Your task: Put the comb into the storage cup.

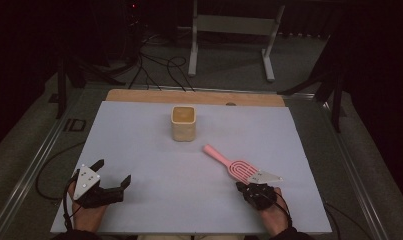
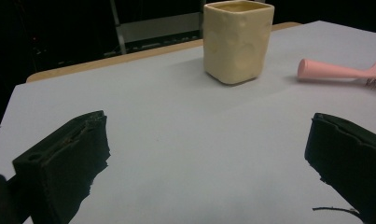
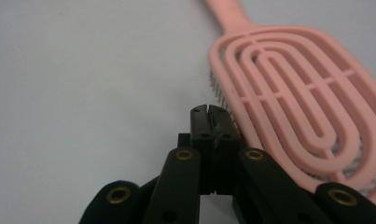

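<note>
Lying bristles-down, the pink hairbrush (image 3: 297,107) sits just beside the right gripper (image 3: 209,112), whose fingers are pressed together, pinching nothing.

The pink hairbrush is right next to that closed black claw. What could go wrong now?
1. The right gripper has its fingers shut together at the edge of the pink hairbrush, with nothing between them. If it pushes on, it will probably shove the brush across the white table rather than pick it up.
2. The brush lies flat, bristles down, so it may be hard to grab.
3. The yellow cup stands beyond the handle; a sliding brush could bump it.
</note>
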Demonstrator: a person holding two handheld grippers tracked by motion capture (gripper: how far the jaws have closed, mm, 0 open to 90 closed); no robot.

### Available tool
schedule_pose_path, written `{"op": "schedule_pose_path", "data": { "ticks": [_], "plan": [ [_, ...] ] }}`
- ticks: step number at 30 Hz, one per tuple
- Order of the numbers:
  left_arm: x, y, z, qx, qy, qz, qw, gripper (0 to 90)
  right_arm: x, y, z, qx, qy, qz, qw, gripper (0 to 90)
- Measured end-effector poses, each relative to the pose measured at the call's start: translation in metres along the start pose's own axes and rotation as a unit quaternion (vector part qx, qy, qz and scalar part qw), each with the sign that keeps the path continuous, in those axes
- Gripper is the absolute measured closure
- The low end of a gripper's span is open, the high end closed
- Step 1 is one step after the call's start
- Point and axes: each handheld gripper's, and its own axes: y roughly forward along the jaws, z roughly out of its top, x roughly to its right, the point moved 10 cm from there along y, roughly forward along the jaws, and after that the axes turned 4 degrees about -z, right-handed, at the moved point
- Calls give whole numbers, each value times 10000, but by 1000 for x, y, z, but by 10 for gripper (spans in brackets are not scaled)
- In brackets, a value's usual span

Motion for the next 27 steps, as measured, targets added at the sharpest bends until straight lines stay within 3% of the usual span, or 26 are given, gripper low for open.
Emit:
{"op": "schedule_pose_path", "data": {
  "ticks": [5, 14, 22, 27],
  "plan": [
    [1, 1, -1, -32, 19, -9, 10000, 3, 22, 1, 2, 2, 326, -124, 9994, 898],
    [1, 2, -2, -49, 9, 12, 10000, 4, 61, 13, 13, -140, 644, -431, 9969, 898],
    [0, 2, -2, -34, -21, 18, 10000, 4, 74, 32, 33, -311, 645, -527, 9960, 898],
    [1, 2, -2, -31, -12, 14, 10000, 5, 75, 47, 48, -425, 474, -527, 9966, 899]
  ]
}}
